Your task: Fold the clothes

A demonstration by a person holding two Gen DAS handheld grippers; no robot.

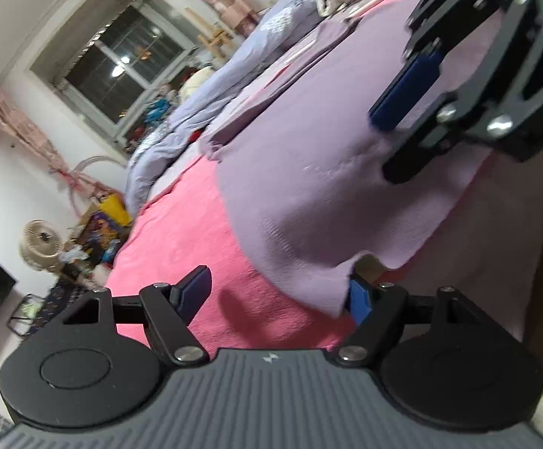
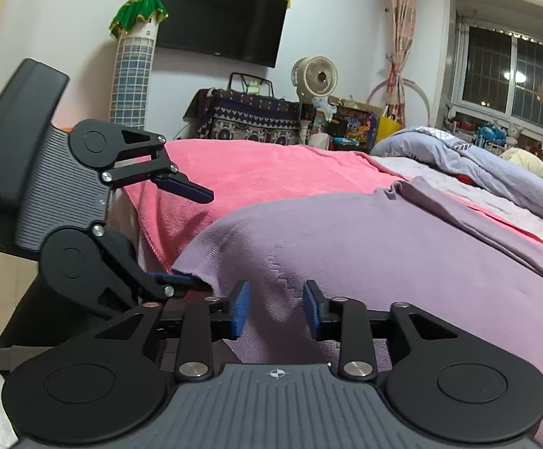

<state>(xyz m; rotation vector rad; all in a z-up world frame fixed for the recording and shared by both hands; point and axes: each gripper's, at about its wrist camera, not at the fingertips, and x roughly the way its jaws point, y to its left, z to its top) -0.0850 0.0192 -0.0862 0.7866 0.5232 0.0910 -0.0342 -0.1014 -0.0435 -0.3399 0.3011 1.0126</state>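
Observation:
A lilac garment (image 1: 309, 172) lies spread on a pink blanket (image 1: 181, 232) over the bed; it also shows in the right wrist view (image 2: 384, 247). My left gripper (image 1: 279, 292) is open wide at the garment's near hem, one blue pad under the hem's corner, the other over the blanket. It appears in the right wrist view (image 2: 193, 235) at the left. My right gripper (image 2: 277, 308) is open, its pads either side of a raised fold at the garment's edge. In the left wrist view it sits at the upper right (image 1: 402, 127).
A grey-blue quilt (image 2: 477, 161) is bunched along the far side of the bed. Beyond the bed stand a fan (image 2: 314, 76), a cluttered cabinet (image 2: 249, 116), a wall television (image 2: 219, 15) and a window (image 2: 511, 75). The bed edge drops off near me.

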